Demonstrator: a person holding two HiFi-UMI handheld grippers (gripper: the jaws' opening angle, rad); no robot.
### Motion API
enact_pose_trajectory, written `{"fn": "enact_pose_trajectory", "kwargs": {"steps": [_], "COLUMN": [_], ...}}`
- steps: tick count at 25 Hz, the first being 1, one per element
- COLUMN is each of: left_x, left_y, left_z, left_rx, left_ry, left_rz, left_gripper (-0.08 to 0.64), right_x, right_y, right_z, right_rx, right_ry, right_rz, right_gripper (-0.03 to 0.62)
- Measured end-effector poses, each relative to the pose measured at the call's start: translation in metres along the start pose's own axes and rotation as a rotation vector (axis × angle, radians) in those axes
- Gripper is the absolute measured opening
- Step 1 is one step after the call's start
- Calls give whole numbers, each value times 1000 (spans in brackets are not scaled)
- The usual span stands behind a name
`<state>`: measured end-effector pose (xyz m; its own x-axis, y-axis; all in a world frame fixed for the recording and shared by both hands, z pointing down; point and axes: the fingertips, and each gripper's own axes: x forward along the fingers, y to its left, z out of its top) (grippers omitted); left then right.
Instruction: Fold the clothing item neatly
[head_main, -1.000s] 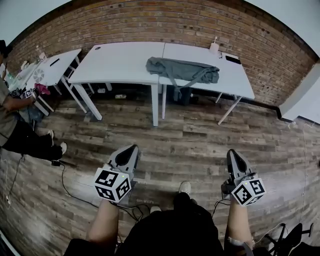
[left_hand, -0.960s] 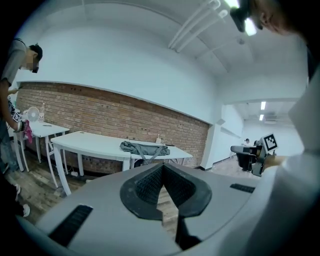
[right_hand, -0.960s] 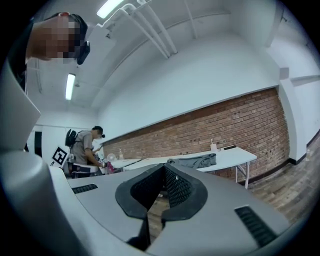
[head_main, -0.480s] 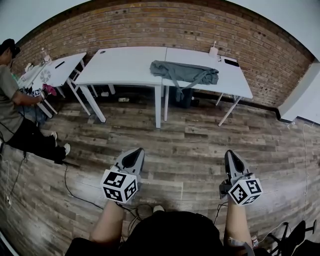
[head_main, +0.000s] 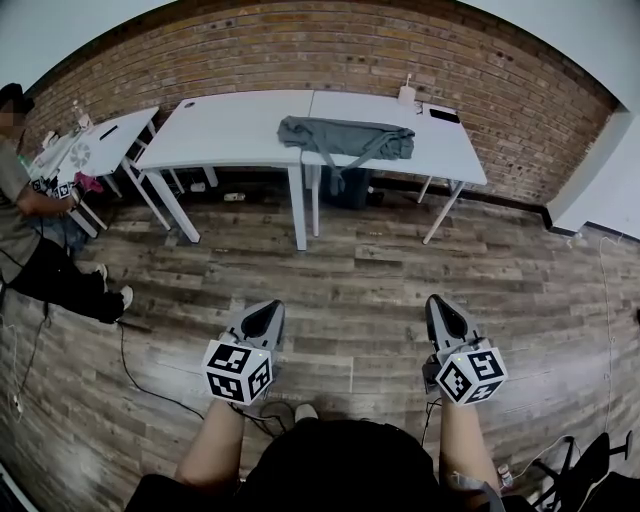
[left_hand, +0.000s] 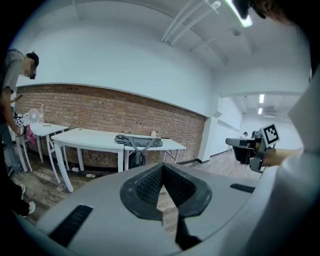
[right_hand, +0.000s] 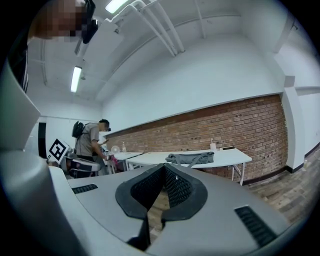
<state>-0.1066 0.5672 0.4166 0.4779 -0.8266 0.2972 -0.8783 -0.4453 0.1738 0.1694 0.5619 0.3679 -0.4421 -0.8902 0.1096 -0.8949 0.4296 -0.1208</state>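
Well apart from white table (head_main: 230, 125): left gripper (head_main: 262, 314), right gripper (head_main: 440, 306), jaws closed, empty; grey garment (head_main: 345, 137) crumpled there.

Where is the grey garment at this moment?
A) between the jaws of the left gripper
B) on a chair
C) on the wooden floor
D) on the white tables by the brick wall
D: the grey garment lies on the white tables, across the seam where the two tops meet.

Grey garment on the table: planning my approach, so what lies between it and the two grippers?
Head view: only bare wooden floor lies between the grey garment and the left gripper and right gripper.
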Motion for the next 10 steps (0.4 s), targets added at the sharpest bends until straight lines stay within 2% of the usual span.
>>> {"fn": "enact_pose_trajectory", "kwargs": {"steps": [10], "left_x": [1], "left_y": [-22], "left_z": [-4], "left_rx": [69], "left_ry": [14], "left_rz": [26], "left_gripper": [-2], "right_x": [-6], "right_y": [-4], "right_z": [-13], "right_rx": [3], "right_ry": [32], "right_rz": [37], "right_gripper": [2]}}
